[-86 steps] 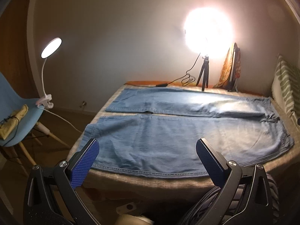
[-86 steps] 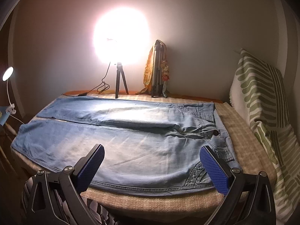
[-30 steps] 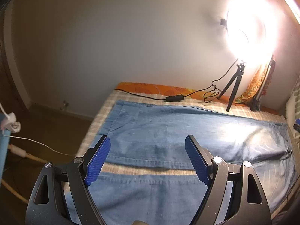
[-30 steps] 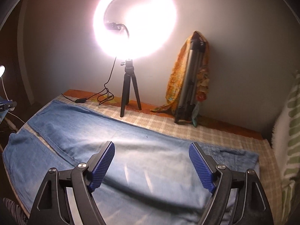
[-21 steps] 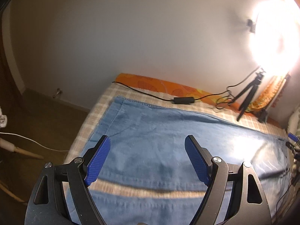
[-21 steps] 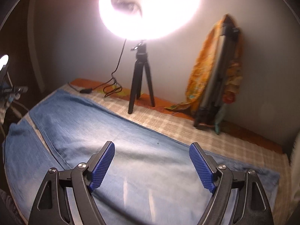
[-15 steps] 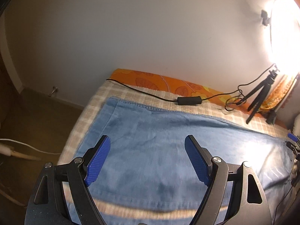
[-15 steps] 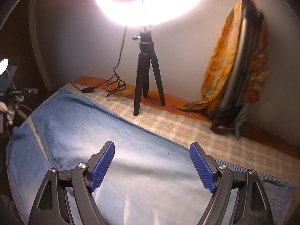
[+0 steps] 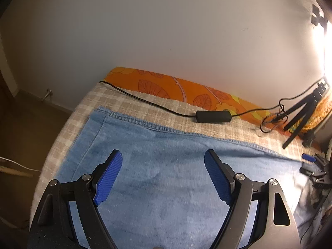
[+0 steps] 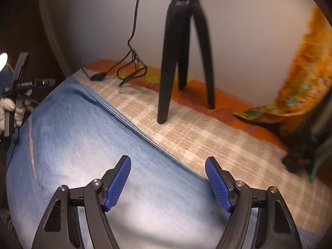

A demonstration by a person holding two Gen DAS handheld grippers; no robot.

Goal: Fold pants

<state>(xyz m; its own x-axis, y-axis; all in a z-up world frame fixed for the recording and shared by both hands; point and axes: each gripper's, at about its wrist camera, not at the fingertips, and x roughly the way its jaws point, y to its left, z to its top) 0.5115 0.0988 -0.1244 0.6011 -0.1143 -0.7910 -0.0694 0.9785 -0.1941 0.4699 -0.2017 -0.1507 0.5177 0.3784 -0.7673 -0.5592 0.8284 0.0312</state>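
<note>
1. Since the earlier frames both hand-held grippers have come forward and down over the bed, from its near edge to the far leg of the pants; the ring light that filled the upper views has slid almost out of frame.
2. The pants (image 9: 166, 166), blue denim, lie flat on the checked bed cover (image 9: 128, 103). Their long axis runs along the bed, parallel to the wall; the hem end points to the left in the left wrist view and the waist lies off to the right.
3. The left hand-held gripper (image 9: 162, 176) hovers over the far leg near the hem, jaws wide, nothing between the blue pads but open cloth below.
4. The right hand-held gripper (image 10: 168, 182) hangs over the same leg further along, near its far seam (image 10: 132, 124). Its jaws are closing yet stand well apart, pressing on nothing.
5. Beyond the seam stand a black tripod (image 10: 182, 51) and a cable with an inline switch (image 9: 213, 116), beside an orange patterned cloth (image 10: 300, 72).
</note>
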